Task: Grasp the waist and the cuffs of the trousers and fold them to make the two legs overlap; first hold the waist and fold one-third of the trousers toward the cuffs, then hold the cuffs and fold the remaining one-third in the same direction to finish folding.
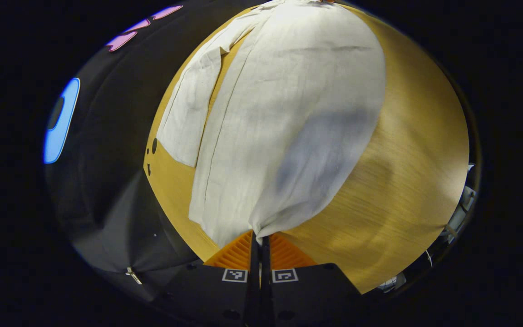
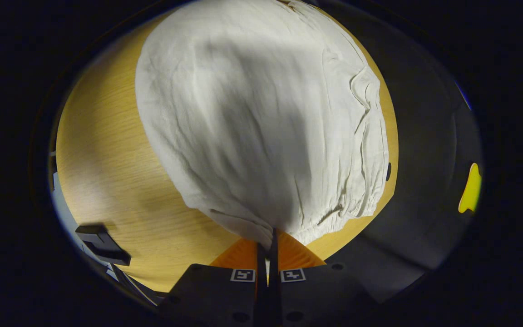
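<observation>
- On the round pale wooden table (image 1: 416, 150) lie the off-white, linen-like trousers (image 1: 288, 113), spread flat in the left gripper view
- The left gripper (image 1: 258, 236) is pinched tight on a cuff corner, cloth tenting up to its fingers
- The right gripper (image 2: 270, 238) is likewise clamped on the gathered, elasticated waist (image 2: 334, 213)
- One leg (image 1: 189, 109) lies partly apart, so the leg overlap looks unfinished; both third-folds remain
- The fabric is thin, crinkled and limp; the tabletop is smooth with fine grain
</observation>
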A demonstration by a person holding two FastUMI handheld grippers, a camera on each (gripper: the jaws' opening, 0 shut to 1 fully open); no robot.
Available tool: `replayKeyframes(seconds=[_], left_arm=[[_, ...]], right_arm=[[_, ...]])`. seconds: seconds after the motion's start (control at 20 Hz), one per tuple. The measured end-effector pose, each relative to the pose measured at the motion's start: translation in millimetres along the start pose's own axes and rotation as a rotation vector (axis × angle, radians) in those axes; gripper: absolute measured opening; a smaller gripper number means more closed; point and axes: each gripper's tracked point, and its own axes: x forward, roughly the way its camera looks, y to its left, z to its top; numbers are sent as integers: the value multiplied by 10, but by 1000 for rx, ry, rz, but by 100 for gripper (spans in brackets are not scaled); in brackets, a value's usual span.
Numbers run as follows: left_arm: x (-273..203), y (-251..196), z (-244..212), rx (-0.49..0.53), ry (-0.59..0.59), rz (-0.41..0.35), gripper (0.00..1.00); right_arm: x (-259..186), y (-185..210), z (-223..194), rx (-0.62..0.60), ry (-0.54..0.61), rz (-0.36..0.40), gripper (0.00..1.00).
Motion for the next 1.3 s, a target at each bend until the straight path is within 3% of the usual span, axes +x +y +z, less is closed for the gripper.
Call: replayKeyframes(seconds=[0.25, 0.45, 0.8, 1.0, 1.3], left_arm=[[-276, 239, 165, -204, -60, 91, 5], [-557, 674, 361, -229, -124, 208, 5], [-646, 1441, 734, -336, -211, 299, 5], [-591, 1956, 981, -436, -257, 334, 5], [-189, 2663, 1485, -640, -334, 355, 5]], right_arm=[[-296, -233, 33, 149, -48, -59, 5], [-610, -541, 145, 254, -108, -151, 5], [-850, -1236, 333, 520, -181, -249, 5], [-787, -1609, 388, 648, -205, -271, 5], [-615, -2224, 675, 959, -270, -244, 5]])
